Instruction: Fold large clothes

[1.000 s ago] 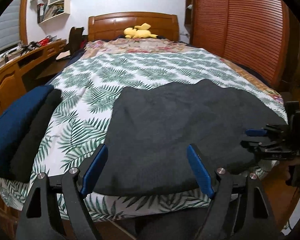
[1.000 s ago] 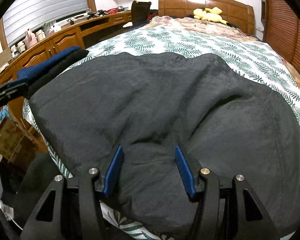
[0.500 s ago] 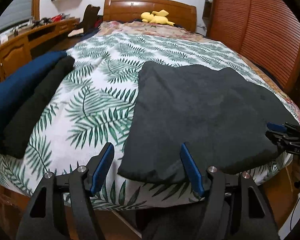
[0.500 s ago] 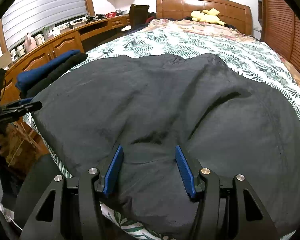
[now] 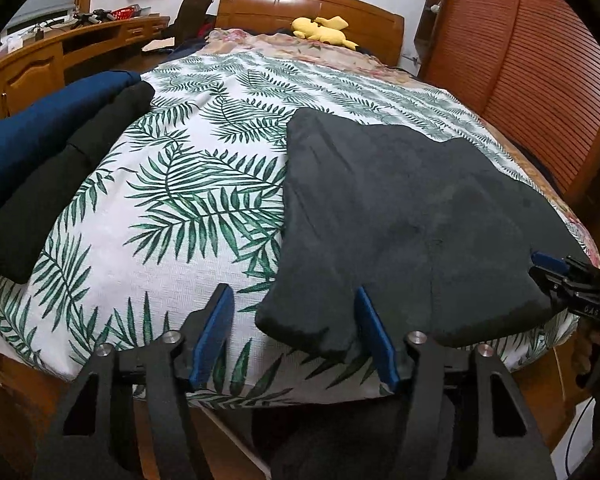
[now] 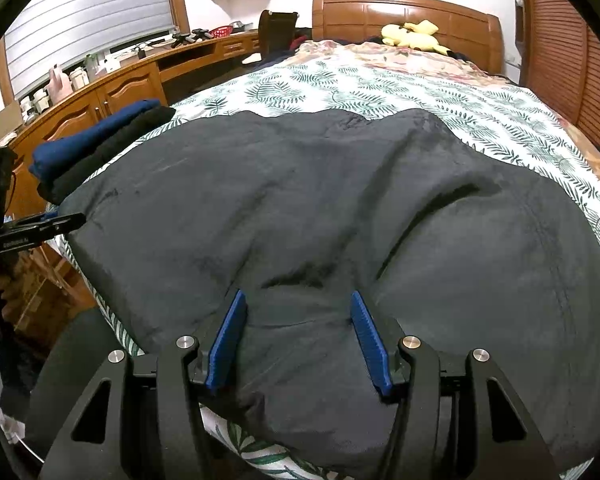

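A large dark grey garment (image 5: 412, 216) lies folded flat on the leaf-print bed cover (image 5: 188, 184); it fills the right wrist view (image 6: 320, 220). My left gripper (image 5: 294, 314) is open, its blue pads astride the garment's near left corner at the bed's foot edge. My right gripper (image 6: 298, 320) is open over the garment's near edge, with cloth between its pads. The right gripper also shows at the garment's right corner in the left wrist view (image 5: 556, 268); the left gripper shows at far left in the right wrist view (image 6: 60, 222).
A folded stack of navy (image 5: 40, 128) and black (image 5: 60, 184) clothes sits on the bed's left side. A wooden desk and cabinets (image 6: 100, 92) run along the left. The headboard with a yellow plush toy (image 5: 324, 28) is at the far end. Slatted wardrobe doors (image 5: 540, 60) stand on the right.
My left gripper has moved left and down toward the garment's near left corner, which now lies between its pads. The right gripper has barely moved.
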